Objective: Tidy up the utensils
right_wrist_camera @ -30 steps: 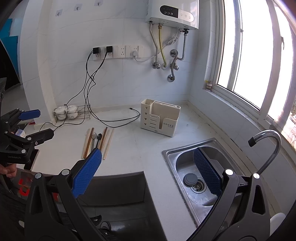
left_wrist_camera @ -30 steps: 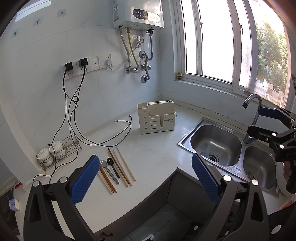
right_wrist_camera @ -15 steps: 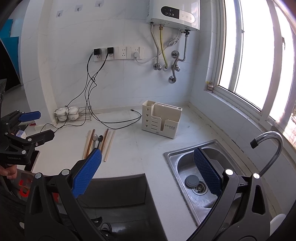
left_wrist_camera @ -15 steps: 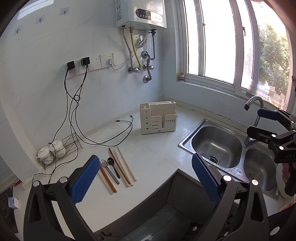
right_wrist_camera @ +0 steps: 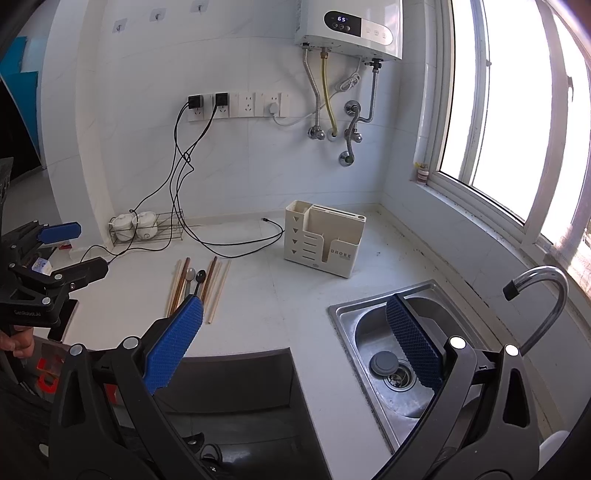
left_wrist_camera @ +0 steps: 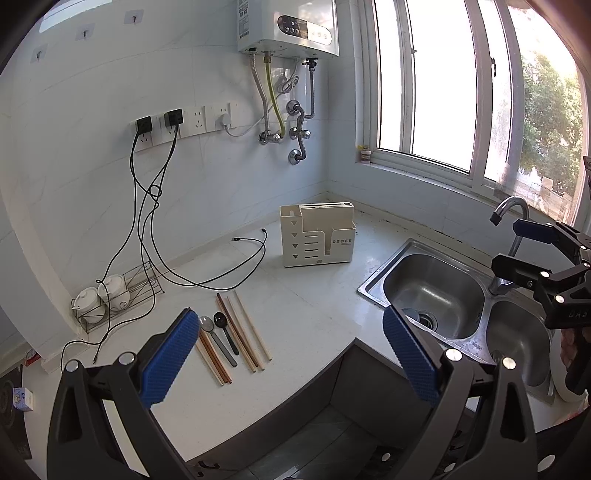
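Note:
Several wooden chopsticks (left_wrist_camera: 248,332) (right_wrist_camera: 218,286) lie side by side on the white counter with a grey spoon (left_wrist_camera: 207,325) (right_wrist_camera: 190,274) and a black spoon (left_wrist_camera: 220,319) (right_wrist_camera: 200,276) between them. A cream utensil holder (left_wrist_camera: 317,234) (right_wrist_camera: 325,238) stands upright near the back corner. My left gripper (left_wrist_camera: 288,354) is open and empty, held above the counter's front edge near the utensils; it also shows at the left of the right wrist view (right_wrist_camera: 70,247). My right gripper (right_wrist_camera: 295,339) is open and empty, near the sink; it also shows in the left wrist view (left_wrist_camera: 517,243).
A double steel sink (left_wrist_camera: 436,291) (right_wrist_camera: 391,347) with a curved tap (right_wrist_camera: 543,291) sits at the right. Black cables (left_wrist_camera: 207,273) trail across the counter from wall sockets. A wire rack with two white lidded pots (left_wrist_camera: 107,295) stands by the wall. A water heater (left_wrist_camera: 291,29) hangs above.
Both views shift slightly: the utensils and holder sit a little lower in frame. Both grippers stay open and empty.

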`<state>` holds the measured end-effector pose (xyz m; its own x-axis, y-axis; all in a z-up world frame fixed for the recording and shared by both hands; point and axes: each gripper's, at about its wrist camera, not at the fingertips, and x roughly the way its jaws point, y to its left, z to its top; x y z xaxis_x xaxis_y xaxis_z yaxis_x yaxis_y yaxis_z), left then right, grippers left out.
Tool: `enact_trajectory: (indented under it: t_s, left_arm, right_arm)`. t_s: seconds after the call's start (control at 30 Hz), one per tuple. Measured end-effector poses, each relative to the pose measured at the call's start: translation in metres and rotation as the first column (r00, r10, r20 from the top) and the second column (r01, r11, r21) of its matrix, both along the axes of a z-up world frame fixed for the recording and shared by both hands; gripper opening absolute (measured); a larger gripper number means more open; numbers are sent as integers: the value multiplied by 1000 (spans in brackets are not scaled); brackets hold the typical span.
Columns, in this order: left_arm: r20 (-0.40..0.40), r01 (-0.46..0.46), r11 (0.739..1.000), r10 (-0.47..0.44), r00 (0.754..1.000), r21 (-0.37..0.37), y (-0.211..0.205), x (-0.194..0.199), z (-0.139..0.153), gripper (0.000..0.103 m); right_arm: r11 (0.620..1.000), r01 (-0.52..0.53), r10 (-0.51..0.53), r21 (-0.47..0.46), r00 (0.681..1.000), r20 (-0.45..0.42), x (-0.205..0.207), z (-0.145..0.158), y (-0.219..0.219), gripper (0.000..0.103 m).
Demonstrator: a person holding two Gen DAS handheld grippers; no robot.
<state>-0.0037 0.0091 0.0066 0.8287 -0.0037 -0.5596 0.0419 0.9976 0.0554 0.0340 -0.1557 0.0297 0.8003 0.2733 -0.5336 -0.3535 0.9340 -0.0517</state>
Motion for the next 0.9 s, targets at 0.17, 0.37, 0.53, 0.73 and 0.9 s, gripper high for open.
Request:
enact_trajectory:
  t_s: [0.17, 0.37, 0.53, 0.73, 0.9]
  left_arm:
    - [4, -2, 1000, 2, 1000, 1, 1, 2, 0, 98]
    - [10, -5, 1000, 5, 1000, 4, 1, 5, -2, 98]
    - [18, -10, 1000, 9, 1000, 10, 0, 6, 0, 98]
    - [21, -11, 1000, 11, 1000, 8, 1, 6, 0, 98]
    - [22, -10, 1000, 10, 1000, 11, 2, 6, 1, 98]
  right_arm:
    - [1000, 1, -1, -4, 1000, 6, 1, 1, 2, 95]
    - [1000, 3, -3, 2, 1000, 12, 1, -1, 1, 95]
    - [1000, 0, 0, 8, 1000, 18, 0, 0, 0, 95]
    - [1000, 3, -3, 7, 1000, 19, 2, -1, -2, 95]
    - [1000, 2, -2, 3, 1000, 26, 3, -1, 0, 95]
